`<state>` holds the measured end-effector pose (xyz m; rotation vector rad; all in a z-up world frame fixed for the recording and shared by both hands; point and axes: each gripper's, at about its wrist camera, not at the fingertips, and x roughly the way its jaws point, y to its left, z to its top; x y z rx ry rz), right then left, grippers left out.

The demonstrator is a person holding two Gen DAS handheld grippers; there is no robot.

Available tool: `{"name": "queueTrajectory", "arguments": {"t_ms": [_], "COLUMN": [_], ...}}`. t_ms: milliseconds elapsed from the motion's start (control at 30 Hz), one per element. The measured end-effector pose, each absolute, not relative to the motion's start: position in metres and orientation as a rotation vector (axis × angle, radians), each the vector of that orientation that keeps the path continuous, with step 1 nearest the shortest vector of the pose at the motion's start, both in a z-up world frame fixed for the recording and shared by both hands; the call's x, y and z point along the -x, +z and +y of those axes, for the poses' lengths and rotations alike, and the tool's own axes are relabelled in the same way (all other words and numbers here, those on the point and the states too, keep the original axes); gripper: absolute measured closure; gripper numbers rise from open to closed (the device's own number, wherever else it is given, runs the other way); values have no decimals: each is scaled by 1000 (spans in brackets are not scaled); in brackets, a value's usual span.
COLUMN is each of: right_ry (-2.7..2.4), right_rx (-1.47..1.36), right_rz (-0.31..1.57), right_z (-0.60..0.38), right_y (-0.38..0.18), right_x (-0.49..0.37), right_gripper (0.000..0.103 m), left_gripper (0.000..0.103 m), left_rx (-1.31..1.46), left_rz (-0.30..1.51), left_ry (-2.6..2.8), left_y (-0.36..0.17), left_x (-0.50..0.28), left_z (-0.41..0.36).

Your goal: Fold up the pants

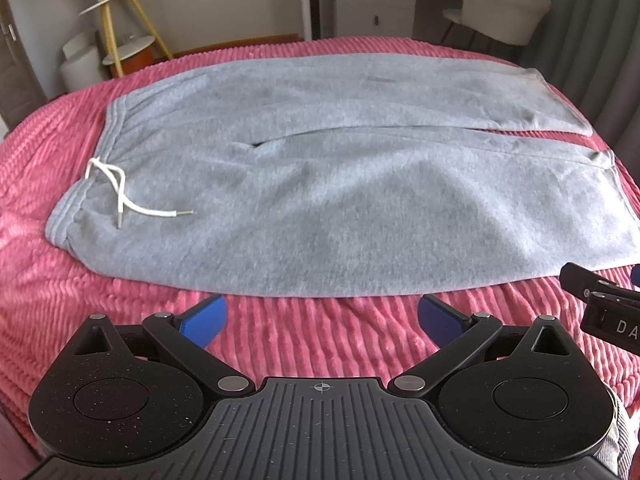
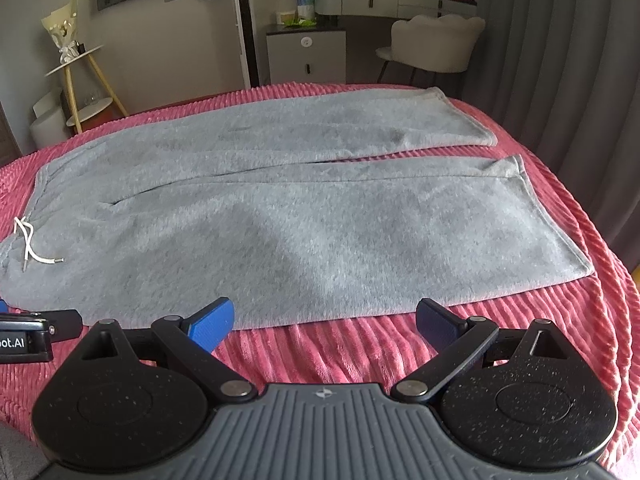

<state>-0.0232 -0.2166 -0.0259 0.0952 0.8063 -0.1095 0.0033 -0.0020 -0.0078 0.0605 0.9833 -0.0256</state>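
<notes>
While the left gripper (image 1: 322, 314) hangs over the pink bed cover (image 1: 304, 340) with jaws wide open and empty, the grey pants (image 1: 320, 184) lie flat just ahead. From the right wrist, the right gripper (image 2: 325, 320) shows the same open, empty jaws near the pants' closest edge.

The pants (image 1: 320, 184) lie flat on the bed cover (image 1: 80, 320), waistband to the left, leg ends to the right, one leg behind the other. The drawstring (image 1: 120, 196) rests on the waistband end. The left gripper (image 1: 322, 320) and right gripper (image 2: 325, 326) sit side by side before the near edge, apart from the cloth, jaws spread. Behind the bed stand a tripod stand (image 2: 86, 80), a cabinet (image 2: 306, 56) and a chair (image 2: 434, 44).
</notes>
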Motion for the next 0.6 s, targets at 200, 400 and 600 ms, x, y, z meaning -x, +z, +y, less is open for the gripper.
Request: {"name": "queueTrajectory", "arguments": {"t_ms": [200, 400, 600], "right_ry": [-105, -79, -45], "right_rx": [-92, -159, -292], "right_rz": [771, 796, 864], "right_z": [-216, -229, -256], "right_y": [-27, -37, -45], "right_x": [22, 12, -24], "right_gripper": [5, 5, 5], "left_gripper": [0, 0, 0], "left_rx": [-64, -10, 180], "left_rz": [982, 869, 776], "left_ry": [-23, 49, 91], "left_y": [-12, -12, -12], "left_x": [-7, -17, -66], "left_z": [0, 14, 35]}}
